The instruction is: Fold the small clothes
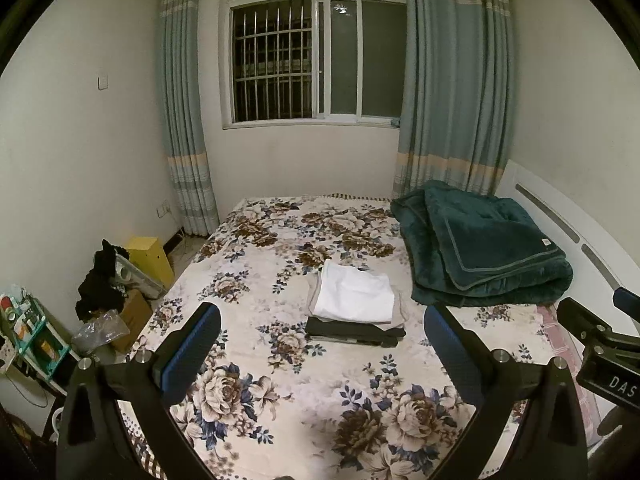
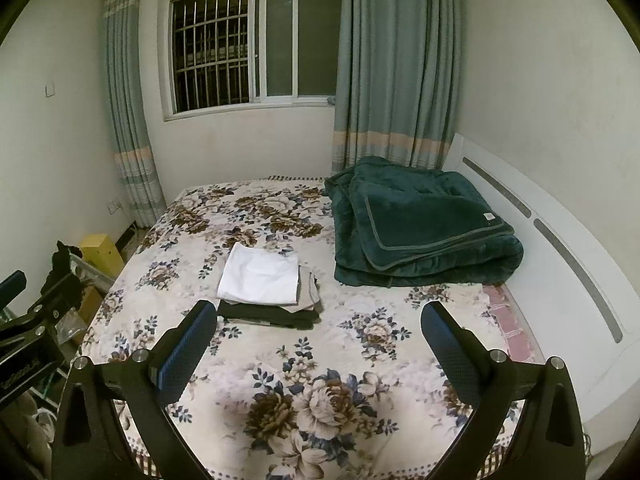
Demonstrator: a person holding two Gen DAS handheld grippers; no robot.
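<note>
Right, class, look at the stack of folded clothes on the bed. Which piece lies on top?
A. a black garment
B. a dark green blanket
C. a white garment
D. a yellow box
C: the white garment lies on top of the stack, over a beige piece and a dark piece at the bottom; the green blanket sits apart, to the right.

barred window (image 1: 316,60); teal curtains (image 1: 452,80)

Folded clothes stack (image 2: 266,290) on floral bed (image 2: 320,380), beyond spread fingers (image 2: 192,340).
</note>
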